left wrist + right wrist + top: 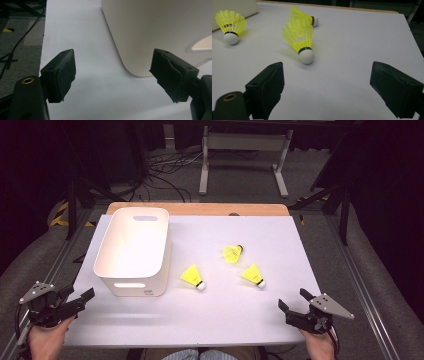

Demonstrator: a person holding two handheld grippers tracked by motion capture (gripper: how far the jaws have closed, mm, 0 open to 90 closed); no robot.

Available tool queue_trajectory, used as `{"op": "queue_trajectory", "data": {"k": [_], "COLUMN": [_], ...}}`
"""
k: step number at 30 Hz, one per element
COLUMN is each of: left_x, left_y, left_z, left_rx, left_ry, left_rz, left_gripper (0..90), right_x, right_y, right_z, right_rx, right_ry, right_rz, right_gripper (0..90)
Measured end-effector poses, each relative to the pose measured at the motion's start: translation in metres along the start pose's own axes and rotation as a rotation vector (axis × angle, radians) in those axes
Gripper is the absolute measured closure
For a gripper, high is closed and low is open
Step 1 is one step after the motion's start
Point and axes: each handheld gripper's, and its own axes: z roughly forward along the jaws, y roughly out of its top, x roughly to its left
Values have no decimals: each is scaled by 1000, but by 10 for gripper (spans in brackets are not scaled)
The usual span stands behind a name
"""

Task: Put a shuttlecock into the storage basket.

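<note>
From up high we see inside the white bin [134,245]: nothing in it. Both claws, left [80,300] & right [295,301], wide open; 3 yellow birdies [192,277] on table [210,315].

Left claw [86,300] low at the near left corner, gripped in the left hand [46,338], jaws spread wide with nothing between them, aimed forward and to the right. In the left gripper view, the two black pads [65,72] standing well apart. Right claw [295,300] low at the near right corner, held by the right hand [318,345], jaws likewise wide and empty, aimed forward and to the left. Both forearms entering from the bottom edge, grey plates on top.
</note>
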Motion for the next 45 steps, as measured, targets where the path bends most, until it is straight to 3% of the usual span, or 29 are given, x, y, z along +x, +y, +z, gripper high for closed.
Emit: {"op": "queue_trajectory", "data": {"k": [6,9,32,35,38,45], "left_x": [5,5,3,1,1,-5], "left_y": [12,20,58,65,70,81], "left_z": [-4,-5,-13,-14,-15,-13], "left_rx": [-5,-1,38,45,52,72], "left_ry": [27,35,29,21,-23,-42], "left_rz": [-20,-8,-11,-10,-22,-2], "left_gripper": [223,228,289,303,306,310], "right_x": [0,0,1,1,1,0], "right_y": [0,0,0,0,0,0], "right_z": [0,0,0,1,0,0], "right_rx": [0,1,3,4,4,7], "right_ry": [0,2,11,14,12,12], "right_rz": [-1,0,-7,-4,-4,0], "right_gripper": [127,127,127,128,128,129]}}
